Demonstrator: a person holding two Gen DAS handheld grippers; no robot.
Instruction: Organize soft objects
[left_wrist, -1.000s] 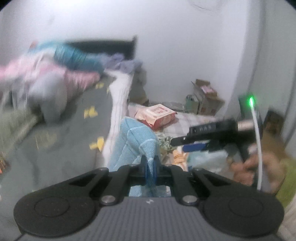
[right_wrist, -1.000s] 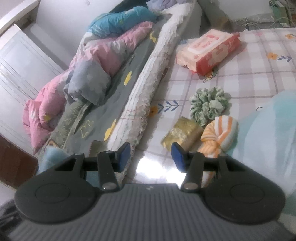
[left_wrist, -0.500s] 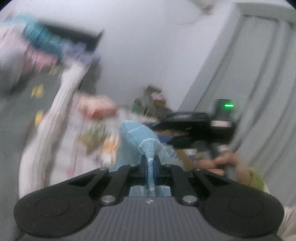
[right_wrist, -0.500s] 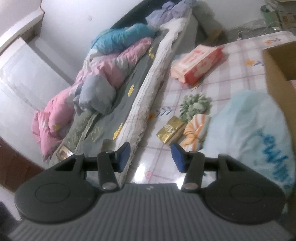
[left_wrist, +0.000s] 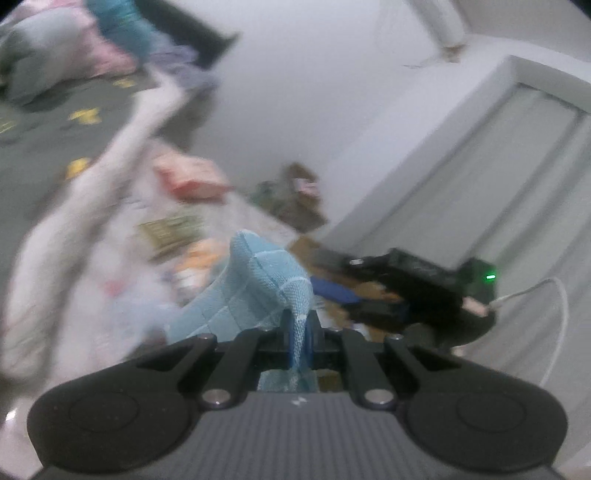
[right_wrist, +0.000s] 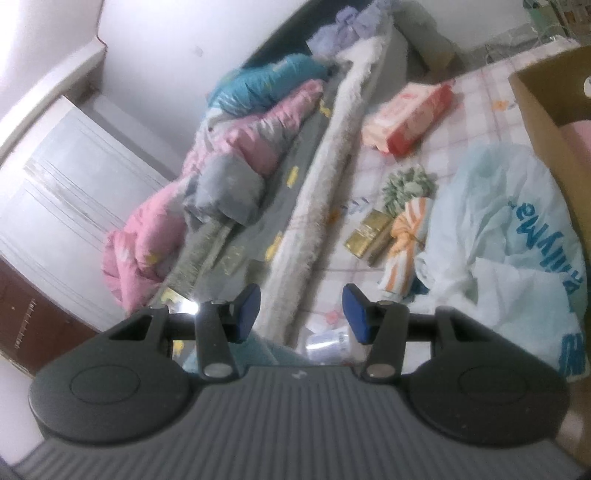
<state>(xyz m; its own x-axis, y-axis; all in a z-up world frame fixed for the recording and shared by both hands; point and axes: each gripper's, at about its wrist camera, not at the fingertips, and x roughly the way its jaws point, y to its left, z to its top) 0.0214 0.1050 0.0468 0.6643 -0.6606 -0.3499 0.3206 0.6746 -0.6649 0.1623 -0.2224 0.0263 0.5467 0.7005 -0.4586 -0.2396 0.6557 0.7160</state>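
1. The left gripper (left_wrist: 297, 334), tilted slightly down, pinches a light blue cloth (left_wrist: 255, 284), which rises ahead of it.
2. The right gripper (right_wrist: 301, 314) (jaws apart, empty) hovers over the bed.
3. Only its view shows the cardboard box (right_wrist: 546, 103) beyond the plastic bag (right_wrist: 509, 236).

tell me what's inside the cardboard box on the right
In the right wrist view the cardboard box is open, and a bit of something pink shows inside it. The near wall and the frame edge hide the rest, so its other contents cannot be told.
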